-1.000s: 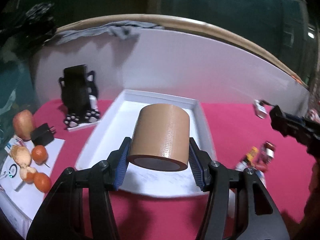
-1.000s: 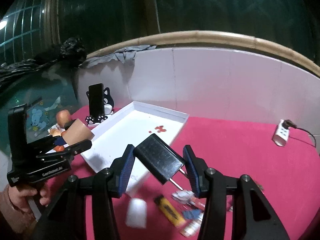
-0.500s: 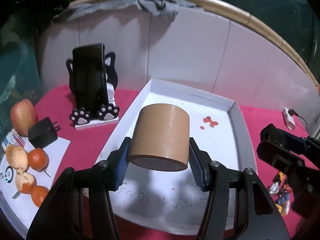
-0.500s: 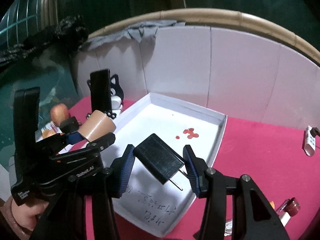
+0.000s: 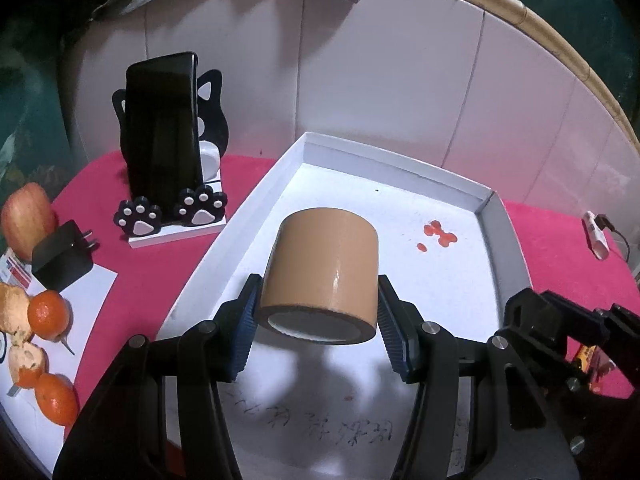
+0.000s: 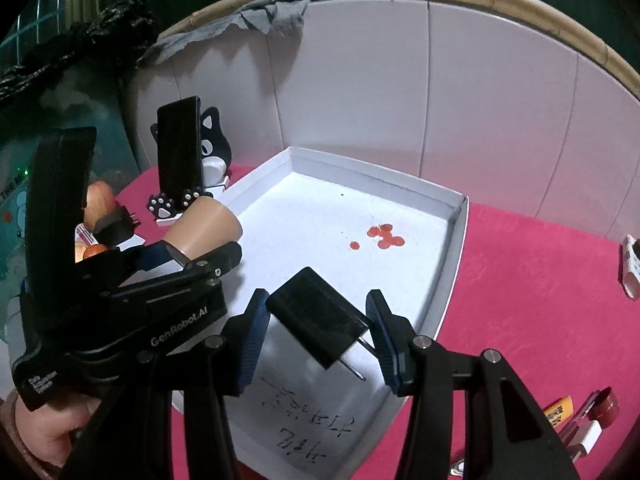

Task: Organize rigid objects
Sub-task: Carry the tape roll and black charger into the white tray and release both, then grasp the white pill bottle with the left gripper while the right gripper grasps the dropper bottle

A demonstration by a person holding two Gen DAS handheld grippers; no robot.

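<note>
A brown tape roll (image 5: 320,268) is clamped between the blue pads of my left gripper (image 5: 319,298), which hangs over the near half of the white tray (image 5: 400,160). My right gripper (image 6: 317,304) is shut on a black plug charger (image 6: 316,316), tilted with its prongs pointing down and right, above the tray's (image 6: 376,168) near part. In the right wrist view the left gripper (image 6: 204,246) with the tape roll (image 6: 208,224) sits at the left, held by a hand (image 6: 48,436). The right gripper's dark body (image 5: 560,320) shows at the right edge of the left wrist view.
A phone on a black cat stand (image 5: 160,140) stands left of the tray on the pink cloth. Further left are a second black charger (image 5: 60,256), an apple (image 5: 26,220) and oranges (image 5: 48,312). Red spots (image 5: 436,236) mark the tray floor. A white power strip (image 5: 596,232) and small items (image 6: 580,420) lie to the right.
Both grippers have moved forward and down toward the tray, so the tray and the cat stand look larger and closer. Each still carries the same object.
</note>
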